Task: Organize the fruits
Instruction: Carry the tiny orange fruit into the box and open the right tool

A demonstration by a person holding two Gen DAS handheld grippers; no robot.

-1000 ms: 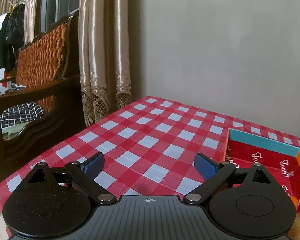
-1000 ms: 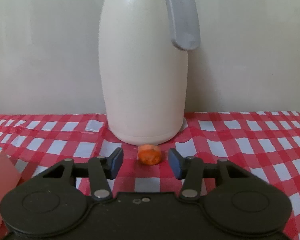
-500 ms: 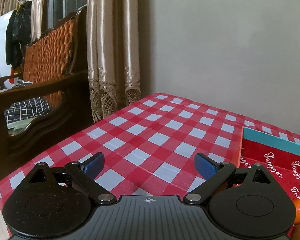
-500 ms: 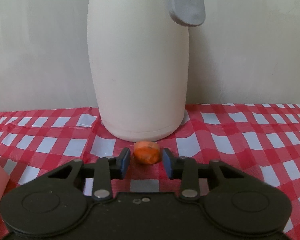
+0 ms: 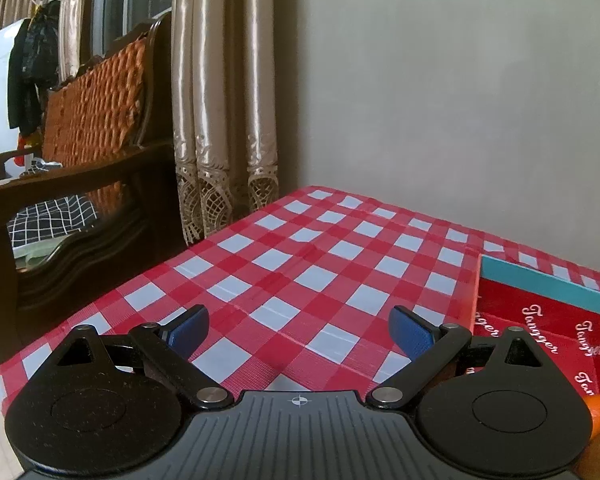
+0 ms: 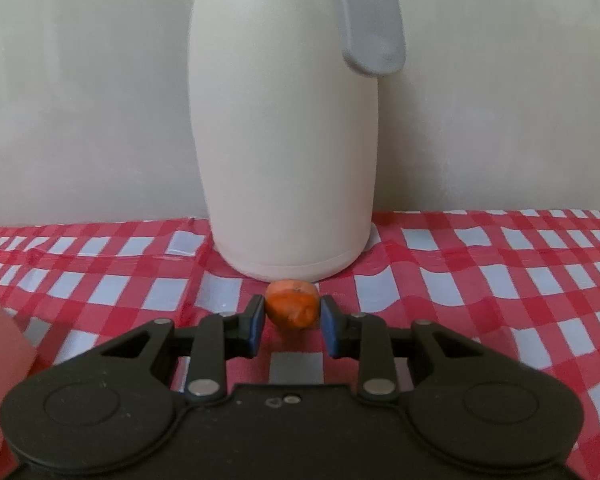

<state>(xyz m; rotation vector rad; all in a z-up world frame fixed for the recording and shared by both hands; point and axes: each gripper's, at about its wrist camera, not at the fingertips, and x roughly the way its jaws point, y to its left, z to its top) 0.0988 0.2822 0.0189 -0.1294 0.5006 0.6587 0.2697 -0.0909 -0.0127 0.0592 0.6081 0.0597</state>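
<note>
In the right wrist view a small orange fruit (image 6: 291,305) lies on the red-and-white checked tablecloth (image 6: 500,280), just in front of a cream thermos jug (image 6: 284,152). My right gripper (image 6: 292,322) has its jaws closed in on both sides of the fruit, touching it. In the left wrist view my left gripper (image 5: 300,330) is open and empty above the cloth, left of a red box (image 5: 540,320) with a teal end wall. An orange fruit (image 5: 598,410) peeks out at the lower right edge, behind the gripper body.
A wall stands close behind the jug. A corner of the box (image 6: 0,344) shows at the left of the right wrist view. A wooden bench (image 5: 80,184) and curtains (image 5: 224,100) stand past the table's left edge (image 5: 140,280).
My right gripper moved forward to the orange fruit and its jaws closed from wide apart onto it. The left gripper drifted slightly and stayed open.
</note>
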